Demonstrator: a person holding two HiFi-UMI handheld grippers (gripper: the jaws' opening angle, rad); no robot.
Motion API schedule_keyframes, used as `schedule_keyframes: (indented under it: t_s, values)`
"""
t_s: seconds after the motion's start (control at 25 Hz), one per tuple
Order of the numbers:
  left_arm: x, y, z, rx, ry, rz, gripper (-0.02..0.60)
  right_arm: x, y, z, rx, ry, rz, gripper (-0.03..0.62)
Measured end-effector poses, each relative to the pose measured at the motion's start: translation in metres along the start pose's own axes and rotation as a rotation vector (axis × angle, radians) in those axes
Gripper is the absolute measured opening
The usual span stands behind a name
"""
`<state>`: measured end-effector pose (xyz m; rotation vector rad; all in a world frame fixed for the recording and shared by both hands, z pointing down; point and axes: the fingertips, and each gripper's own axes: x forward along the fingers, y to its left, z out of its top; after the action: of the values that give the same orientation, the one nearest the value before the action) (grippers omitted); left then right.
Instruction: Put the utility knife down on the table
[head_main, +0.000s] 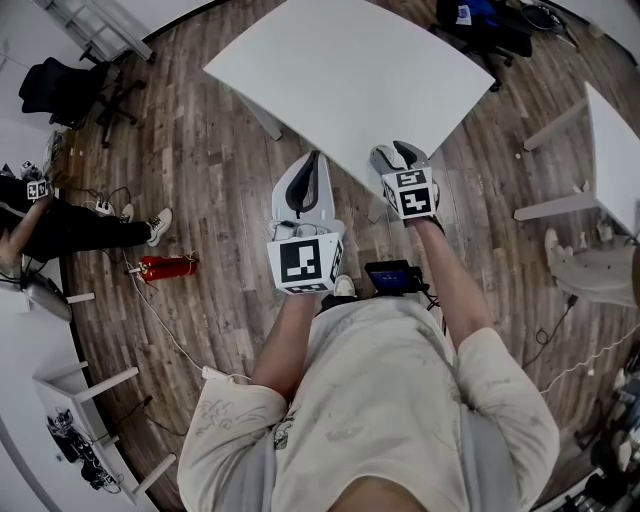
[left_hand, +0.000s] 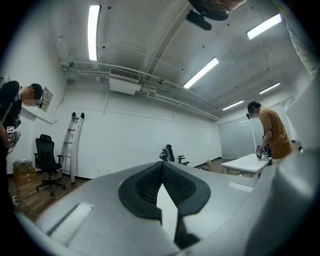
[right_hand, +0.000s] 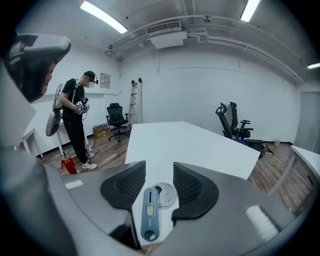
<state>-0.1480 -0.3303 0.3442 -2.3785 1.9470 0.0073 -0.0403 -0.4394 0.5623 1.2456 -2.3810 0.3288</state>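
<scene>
The utility knife (right_hand: 149, 212), blue-grey with a pale slider, lies flat on the white table (right_hand: 185, 140) close to its near edge. My right gripper (right_hand: 159, 167) hovers over it, open, and its pads touch nothing. In the head view the right gripper (head_main: 396, 152) is over the near edge of the table (head_main: 350, 70) and hides the knife. My left gripper (head_main: 314, 160) is beside that edge, off the table, pointing level. In its own view the left gripper (left_hand: 161, 167) is shut, its tips meeting with nothing between them.
A round clear disc (right_hand: 165, 196) lies on the table touching the knife's far end. A person in black (right_hand: 75, 120) stands at the left near a red extinguisher (head_main: 165, 265). A ladder (right_hand: 135, 100), office chairs (right_hand: 232, 120) and a second table (head_main: 615, 150) stand around.
</scene>
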Motion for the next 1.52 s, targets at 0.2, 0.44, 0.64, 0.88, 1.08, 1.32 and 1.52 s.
schedule_keyframes:
  t_s: [0.2,0.44,0.64,0.88,1.08,1.32,1.52]
  values:
    - [0.000,0.003,0.013,0.003,-0.003,-0.004,0.020,-0.015,0.006,0.035,-0.004,-0.074,0.009,0.176]
    - [0.002,-0.001,0.015,0.006,-0.005,-0.012,0.020,-0.034,0.007,0.068,-0.010,-0.165,0.008,0.175]
    - [0.004,-0.005,0.015,0.008,-0.006,-0.016,0.020,-0.048,0.004,0.090,0.003,-0.235,0.001,0.173]
    - [0.003,0.001,0.016,0.003,-0.012,-0.008,0.020,-0.074,0.001,0.112,0.061,-0.322,-0.008,0.172]
    - [0.006,0.000,0.014,-0.001,-0.016,-0.009,0.020,-0.092,0.002,0.128,0.022,-0.377,-0.017,0.170]
    - [0.010,-0.005,0.001,-0.004,-0.020,-0.021,0.020,-0.109,0.003,0.136,0.009,-0.447,-0.019,0.166]
    - [0.009,-0.011,0.001,-0.010,-0.017,-0.031,0.020,-0.132,0.004,0.148,0.010,-0.493,-0.025,0.160]
